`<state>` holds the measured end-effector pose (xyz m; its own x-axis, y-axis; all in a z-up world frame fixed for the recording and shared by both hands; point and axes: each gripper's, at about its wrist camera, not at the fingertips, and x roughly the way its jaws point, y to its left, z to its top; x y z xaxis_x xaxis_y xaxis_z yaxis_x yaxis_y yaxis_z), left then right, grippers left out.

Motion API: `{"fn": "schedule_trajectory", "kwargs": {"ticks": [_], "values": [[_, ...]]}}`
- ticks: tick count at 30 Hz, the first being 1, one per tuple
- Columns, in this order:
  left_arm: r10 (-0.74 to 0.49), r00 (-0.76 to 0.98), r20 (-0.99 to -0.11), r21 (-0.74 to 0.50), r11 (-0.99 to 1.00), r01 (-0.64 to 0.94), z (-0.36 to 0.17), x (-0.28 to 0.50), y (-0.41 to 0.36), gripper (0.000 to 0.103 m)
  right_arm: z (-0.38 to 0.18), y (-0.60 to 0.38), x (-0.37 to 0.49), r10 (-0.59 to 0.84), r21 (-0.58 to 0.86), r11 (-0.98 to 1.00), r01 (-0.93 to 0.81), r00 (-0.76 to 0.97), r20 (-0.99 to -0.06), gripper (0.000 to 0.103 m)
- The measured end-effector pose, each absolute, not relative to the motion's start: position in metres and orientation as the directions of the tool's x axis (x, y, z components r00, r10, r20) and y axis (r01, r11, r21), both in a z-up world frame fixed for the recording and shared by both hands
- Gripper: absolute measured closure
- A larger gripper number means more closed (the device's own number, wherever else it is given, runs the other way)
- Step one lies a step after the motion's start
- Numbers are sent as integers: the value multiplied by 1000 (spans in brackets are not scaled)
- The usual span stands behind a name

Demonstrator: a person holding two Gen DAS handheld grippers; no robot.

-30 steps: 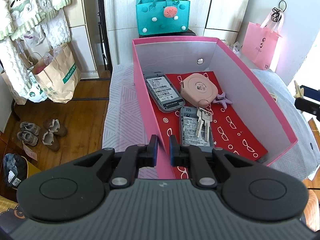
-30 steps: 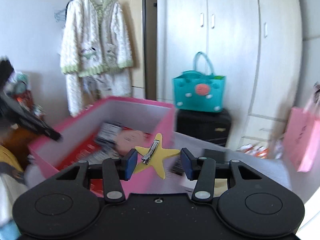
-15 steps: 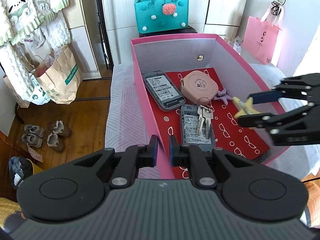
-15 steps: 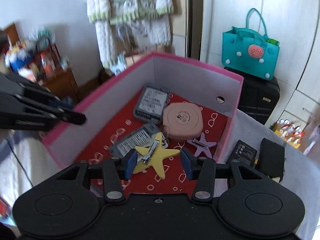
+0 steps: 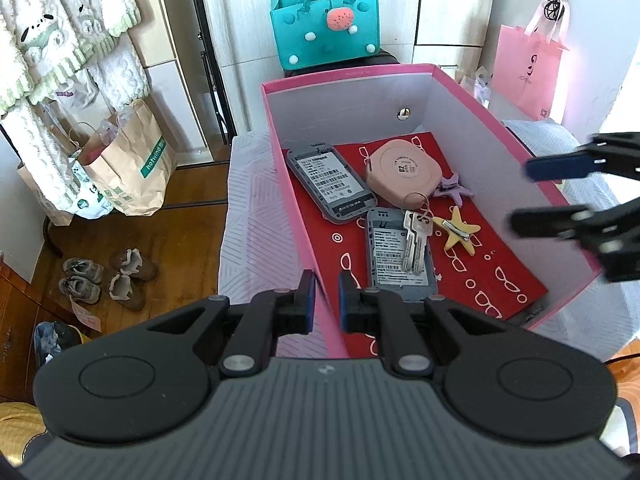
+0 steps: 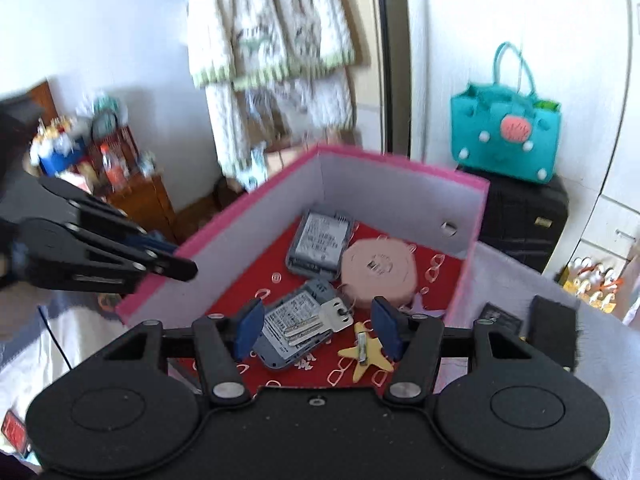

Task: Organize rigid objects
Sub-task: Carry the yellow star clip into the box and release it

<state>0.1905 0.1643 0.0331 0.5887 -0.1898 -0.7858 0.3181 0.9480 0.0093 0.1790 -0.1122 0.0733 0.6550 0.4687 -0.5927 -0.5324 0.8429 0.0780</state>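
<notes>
A pink box (image 5: 294,200) with a red patterned floor stands on a pale cloth. In it lie two grey devices (image 5: 330,180) (image 5: 398,256), keys (image 5: 414,244), a pink round case (image 5: 404,168), a purple star clip (image 5: 454,192) and a yellow star clip (image 5: 456,232) (image 6: 366,354). My left gripper (image 5: 325,306) (image 6: 182,258) is shut on the box's near left wall. My right gripper (image 6: 318,328) (image 5: 522,196) hovers over the box's right side, its jaws opening with nothing between them. The yellow star rests on the floor below.
A teal felt bag (image 5: 324,24) sits on a black case behind the box. A pink paper bag (image 5: 528,68) is at the back right. A brown paper bag (image 5: 132,168) and shoes (image 5: 104,280) are on the wooden floor to the left. Two black items (image 6: 500,318) (image 6: 552,320) lie on the cloth right of the box.
My right gripper came in over the box, widened and let go of the yellow star clip, which now lies on the red floor. The left gripper kept its hold.
</notes>
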Motion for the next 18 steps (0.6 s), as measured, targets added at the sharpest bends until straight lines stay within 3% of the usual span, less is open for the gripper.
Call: {"fn": "schedule_trajectory", "kwargs": {"ticks": [7,11,15,18], "values": [[-177,602,-779,20,952,307,32,187,163,93,85,-158,145,364,6,899,-438,740,-565,35],[-164,611,-774,38,952,304,31,185,160,93,79,-190,134,370,65,912,-406,741,-560,35],[-164,611,-774,36,953,302,32,185,160,93,63,-224,119,419,149,905,-399,770,-482,35],[-161,614,-773,39,953,299,32,185,159,93,41,-242,119,413,196,910,-364,768,-490,35]]}}
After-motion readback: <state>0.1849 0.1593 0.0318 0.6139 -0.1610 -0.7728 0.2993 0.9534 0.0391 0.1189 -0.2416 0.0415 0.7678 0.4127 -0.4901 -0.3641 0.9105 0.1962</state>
